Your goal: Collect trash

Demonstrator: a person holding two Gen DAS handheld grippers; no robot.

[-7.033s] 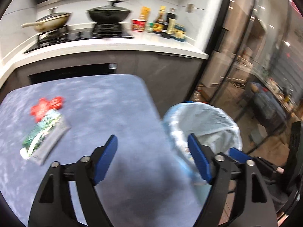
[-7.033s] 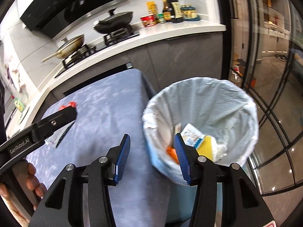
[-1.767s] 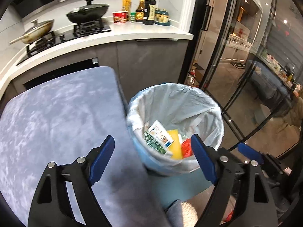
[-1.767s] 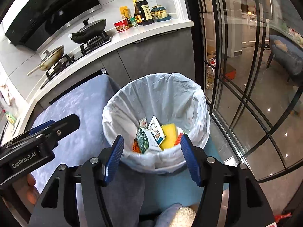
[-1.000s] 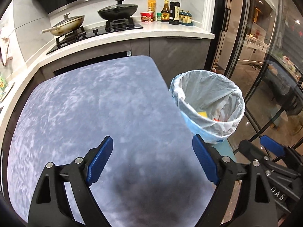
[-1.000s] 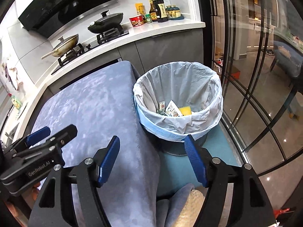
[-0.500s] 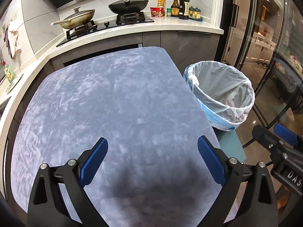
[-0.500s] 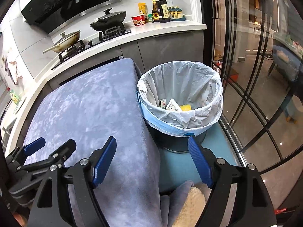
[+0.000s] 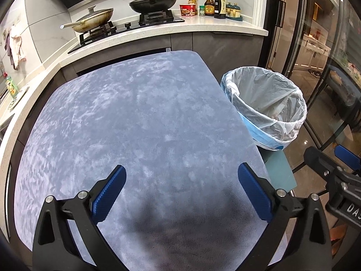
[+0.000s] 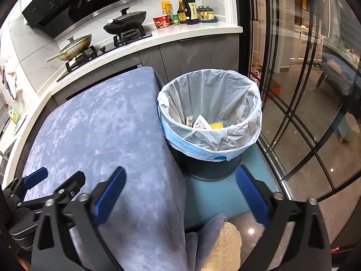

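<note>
Blue-grey worktop lies bare before us; wrappers sit in the bin; both hand-held grippers, left and right, are opening, nothing between; collecting looks finished.

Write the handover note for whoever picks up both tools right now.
Left tool: jaws opening, nothing between them, over the grey-blue velvet-covered table.
Right tool: jaws opening, nothing between them, over the table's right edge, pointing toward the round bin with the white plastic liner.
Trash: a printed white wrapper, a yellow piece and a small packet lie in the bin.
Done: no trash shows on the table in either view.
Left: apparently nothing; check the hidden near strip of the table under the tools.
</note>
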